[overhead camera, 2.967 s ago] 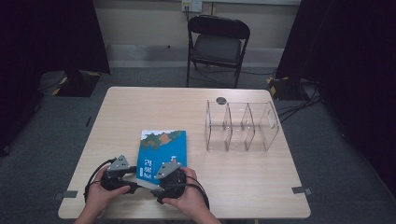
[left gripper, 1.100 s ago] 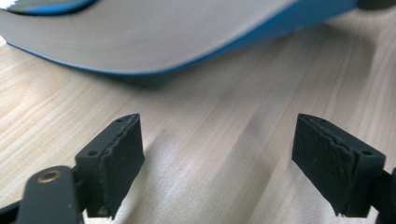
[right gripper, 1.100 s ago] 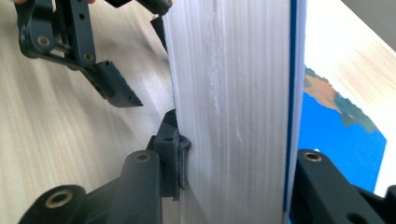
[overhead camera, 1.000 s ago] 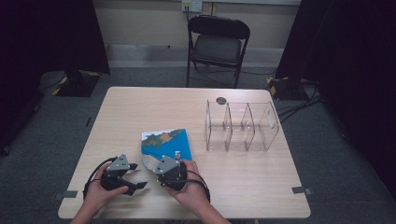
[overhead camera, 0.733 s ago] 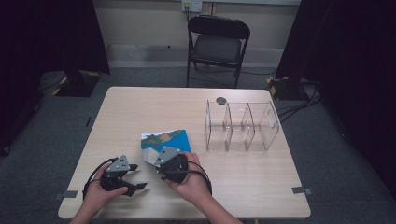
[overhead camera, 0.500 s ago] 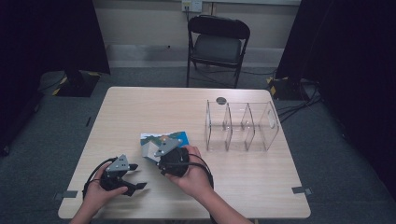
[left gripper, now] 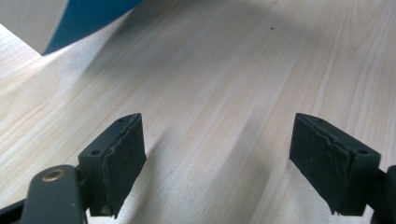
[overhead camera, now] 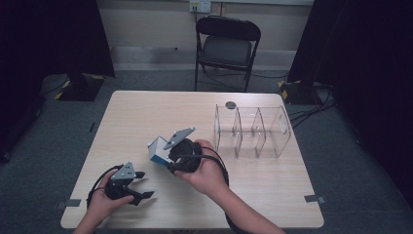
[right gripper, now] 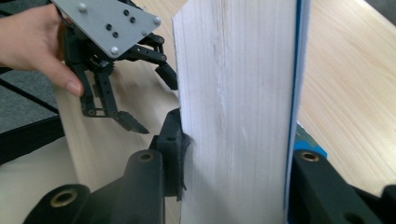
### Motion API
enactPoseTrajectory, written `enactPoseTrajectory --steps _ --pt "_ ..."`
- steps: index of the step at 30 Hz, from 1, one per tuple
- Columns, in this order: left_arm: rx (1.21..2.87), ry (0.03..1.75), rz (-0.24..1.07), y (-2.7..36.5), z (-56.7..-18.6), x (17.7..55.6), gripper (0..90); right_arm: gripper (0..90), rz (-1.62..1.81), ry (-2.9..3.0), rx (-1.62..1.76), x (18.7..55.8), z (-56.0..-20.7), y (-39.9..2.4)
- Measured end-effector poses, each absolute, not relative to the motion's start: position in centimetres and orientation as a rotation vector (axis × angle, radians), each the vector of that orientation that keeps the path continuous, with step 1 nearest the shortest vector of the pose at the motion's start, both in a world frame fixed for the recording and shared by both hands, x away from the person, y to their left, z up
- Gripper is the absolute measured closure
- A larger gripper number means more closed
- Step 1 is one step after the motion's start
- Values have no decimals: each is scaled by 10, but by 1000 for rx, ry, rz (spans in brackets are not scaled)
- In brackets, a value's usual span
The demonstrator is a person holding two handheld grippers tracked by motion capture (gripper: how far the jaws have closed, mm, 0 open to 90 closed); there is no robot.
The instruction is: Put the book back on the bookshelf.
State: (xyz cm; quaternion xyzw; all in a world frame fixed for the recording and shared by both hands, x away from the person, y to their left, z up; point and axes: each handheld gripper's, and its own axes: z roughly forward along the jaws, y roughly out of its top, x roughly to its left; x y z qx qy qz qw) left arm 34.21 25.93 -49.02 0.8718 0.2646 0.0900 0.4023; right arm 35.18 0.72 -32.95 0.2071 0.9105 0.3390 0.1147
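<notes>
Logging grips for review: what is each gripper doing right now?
Left gripper: open, nothing between its jaws.
Right gripper: shut on the blue-covered book.

You have a light wooden table (overhead camera: 146,117) mid-frame in the high view. At its upper right stands a clear divided rack (overhead camera: 252,131) (three compartments), with a small dark round disc (overhead camera: 230,105) lying just behind the rack's left end.
</notes>
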Motion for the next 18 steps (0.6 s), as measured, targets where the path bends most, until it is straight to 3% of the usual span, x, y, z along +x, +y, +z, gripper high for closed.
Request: enactPoseTrajectory --steps 18 --pt "2233 655 222 258 -499 343 161 611 954 2763 658 355 -305 5"
